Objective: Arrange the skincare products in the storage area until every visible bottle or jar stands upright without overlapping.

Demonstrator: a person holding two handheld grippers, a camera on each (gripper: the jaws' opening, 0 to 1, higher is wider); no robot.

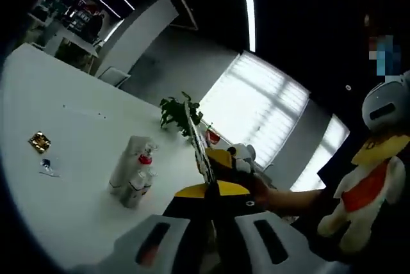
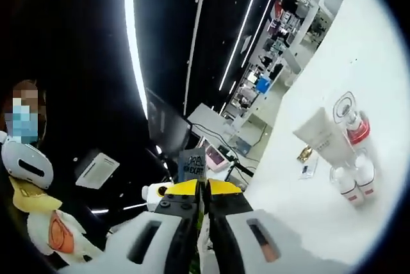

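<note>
The skincare products stand in a cluster on the white table (image 1: pixel 57 107): a white tube (image 1: pixel 126 162), a bottle with a red cap (image 1: pixel 145 159) and small clear bottles (image 1: pixel 136 187). In the right gripper view they are the white tube (image 2: pixel 323 136), a clear bottle with red (image 2: pixel 353 123) and two small bottles (image 2: pixel 354 183). My left gripper (image 1: pixel 211 191) is shut on a thin card (image 1: pixel 195 136) seen edge-on, off the table and right of the cluster. The right gripper (image 2: pixel 202 187) has its yellow tips together. A dark printed card (image 2: pixel 192 164) sits just above them; whether it is gripped is unclear. The other gripper (image 1: pixel 224 157) faces mine, with a hand (image 1: pixel 275 197) behind it.
A gold wrapper (image 1: pixel 40 141) and a small blue packet (image 1: pixel 48 166) lie left of the cluster, also seen as the wrapper (image 2: pixel 306 153) and packet (image 2: pixel 307 170). A green plant (image 1: pixel 179 111) stands at the table's far edge. A plush figure (image 1: pixel 362 187) is at the right.
</note>
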